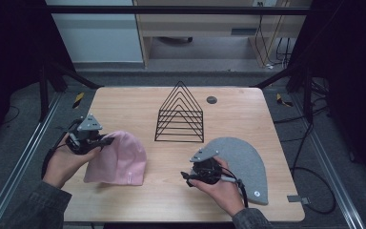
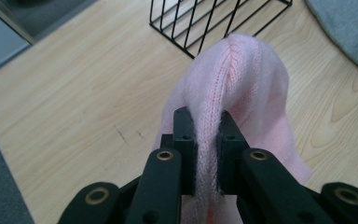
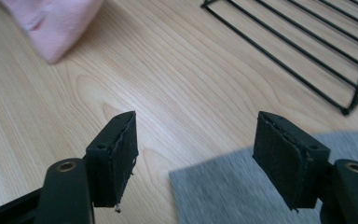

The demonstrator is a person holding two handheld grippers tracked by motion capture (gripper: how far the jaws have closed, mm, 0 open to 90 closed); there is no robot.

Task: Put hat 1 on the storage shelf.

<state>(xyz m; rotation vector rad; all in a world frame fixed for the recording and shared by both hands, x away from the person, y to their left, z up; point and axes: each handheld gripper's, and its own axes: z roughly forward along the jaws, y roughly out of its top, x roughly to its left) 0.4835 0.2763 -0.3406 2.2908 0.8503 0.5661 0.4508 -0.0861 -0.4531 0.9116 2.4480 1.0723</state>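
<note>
Pink beanie (image 1: 118,160): lies flat on the near-left part of the wooden table (image 1: 138,107), long axis running from its far-left crown towards the near-right brim.
Left gripper (image 1: 106,140): jaws clamped on a raised ridge of knit at the crown — seen between the pads in the left gripper view (image 2: 207,154).
Grey hat (image 1: 245,164): flat on the near-right of the table, well apart from the beanie.
Right gripper (image 3: 195,156): jaws wide apart, holding nothing, poised over the near-left edge of the grey hat.
Wire rack (image 1: 180,114): upright at centre, beyond both hats — to the right of the beanie's crown.
Judgement: left hand is placed for the lift towards the rack.
</note>
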